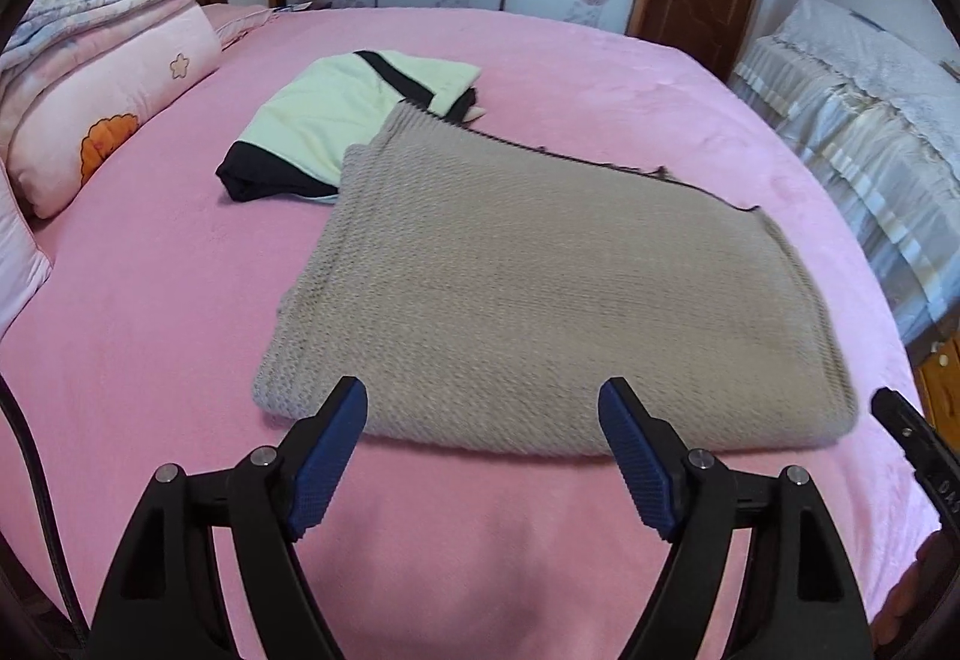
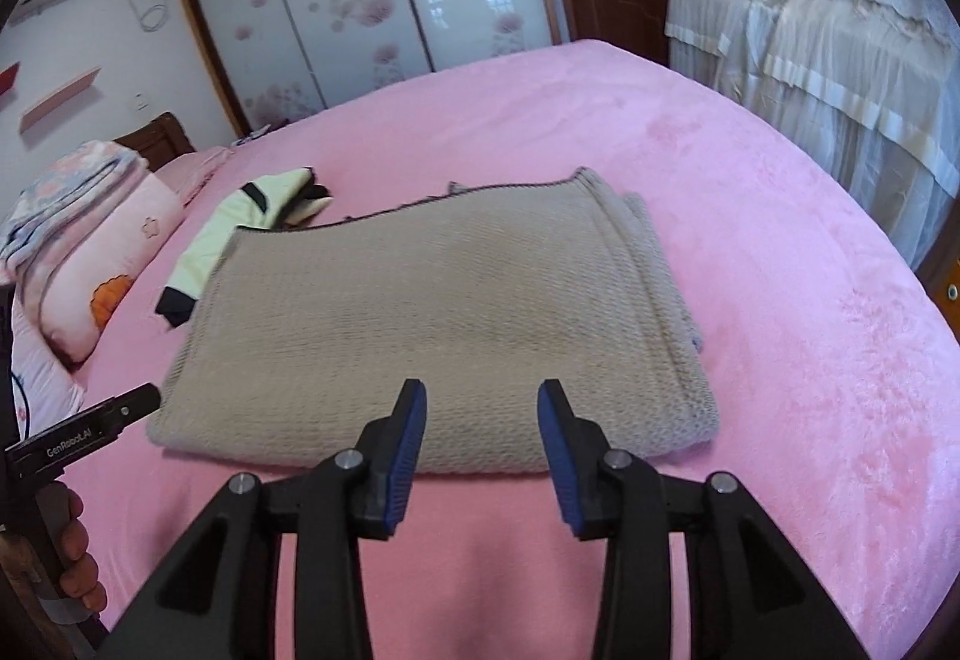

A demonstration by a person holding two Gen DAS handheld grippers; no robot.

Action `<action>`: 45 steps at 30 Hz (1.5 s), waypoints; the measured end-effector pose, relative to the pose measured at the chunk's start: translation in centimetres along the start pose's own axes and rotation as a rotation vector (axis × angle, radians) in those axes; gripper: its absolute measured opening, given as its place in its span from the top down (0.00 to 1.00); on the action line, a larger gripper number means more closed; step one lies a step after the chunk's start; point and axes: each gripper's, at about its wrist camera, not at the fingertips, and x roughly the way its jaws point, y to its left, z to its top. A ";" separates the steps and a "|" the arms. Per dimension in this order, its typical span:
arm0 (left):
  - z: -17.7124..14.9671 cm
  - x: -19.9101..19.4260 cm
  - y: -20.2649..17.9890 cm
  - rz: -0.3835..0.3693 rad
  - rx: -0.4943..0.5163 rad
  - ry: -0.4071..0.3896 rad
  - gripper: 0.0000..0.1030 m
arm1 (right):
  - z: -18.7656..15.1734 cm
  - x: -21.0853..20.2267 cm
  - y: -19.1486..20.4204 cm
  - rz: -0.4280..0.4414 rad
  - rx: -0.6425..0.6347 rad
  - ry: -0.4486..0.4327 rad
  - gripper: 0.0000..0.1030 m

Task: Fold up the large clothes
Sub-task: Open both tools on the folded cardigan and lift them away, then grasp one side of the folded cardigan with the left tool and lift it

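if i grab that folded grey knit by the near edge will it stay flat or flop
The grey knit sweater will probably flop: it's soft, chunky knit in stacked layers, so lifting only the near edge likely peels the top layers open. It looks fairly bulky. On the fuzzy pink blanket, pushing would likely bunch it rather than slide it.

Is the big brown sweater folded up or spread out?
Folded. The sweater lies as a neat rectangle, with stacked layers showing along its right edge.
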 end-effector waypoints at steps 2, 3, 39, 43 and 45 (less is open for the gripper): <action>-0.4 -1.4 -0.6 -0.030 0.005 -0.009 0.24 | -0.3 -1.0 1.3 0.007 -0.029 -0.016 0.62; -0.5 -1.8 -0.6 -0.040 0.005 -0.013 0.24 | -0.5 -1.4 1.8 0.013 -0.041 -0.023 0.62; 0.5 16.2 10.1 -0.350 -0.486 -0.092 0.46 | -0.9 10.2 8.9 0.020 -0.169 0.003 0.63; 2.0 15.7 10.5 -0.295 -0.481 -0.114 0.78 | 1.0 12.6 10.3 -0.026 -0.215 -0.051 0.66; 2.3 14.5 9.7 -0.264 -0.447 -0.147 0.82 | 1.5 14.8 10.8 -0.039 -0.231 -0.029 0.78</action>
